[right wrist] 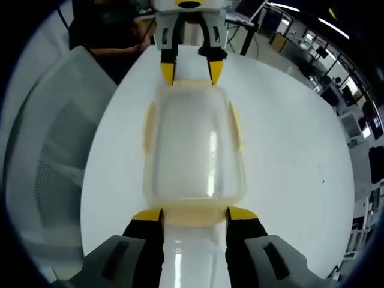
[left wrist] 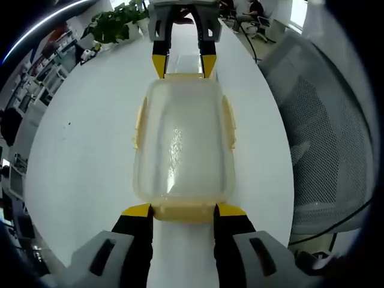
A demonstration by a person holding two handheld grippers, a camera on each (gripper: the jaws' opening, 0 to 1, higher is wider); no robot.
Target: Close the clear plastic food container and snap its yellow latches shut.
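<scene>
The clear plastic container (left wrist: 183, 144) (right wrist: 195, 147) lies on the white table (left wrist: 84, 156) (right wrist: 288, 150) with its lid on top. Yellow side latches (left wrist: 139, 123) (right wrist: 236, 129) run along its long edges. My left gripper (left wrist: 183, 211) is open, its yellow tips flanking the near yellow end latch (left wrist: 183, 215). At the far end the right gripper (left wrist: 183, 65) stands the same way. In the right gripper view my right gripper (right wrist: 195, 215) is open, its tips on either side of the end latch (right wrist: 195, 217), and the left gripper (right wrist: 191, 71) faces it.
A grey mesh office chair (left wrist: 324, 138) (right wrist: 54, 162) stands close beside the table's long edge. A green plant (left wrist: 117, 24) sits at the table's far end. Desks and shelves of an office lie beyond (right wrist: 336, 66).
</scene>
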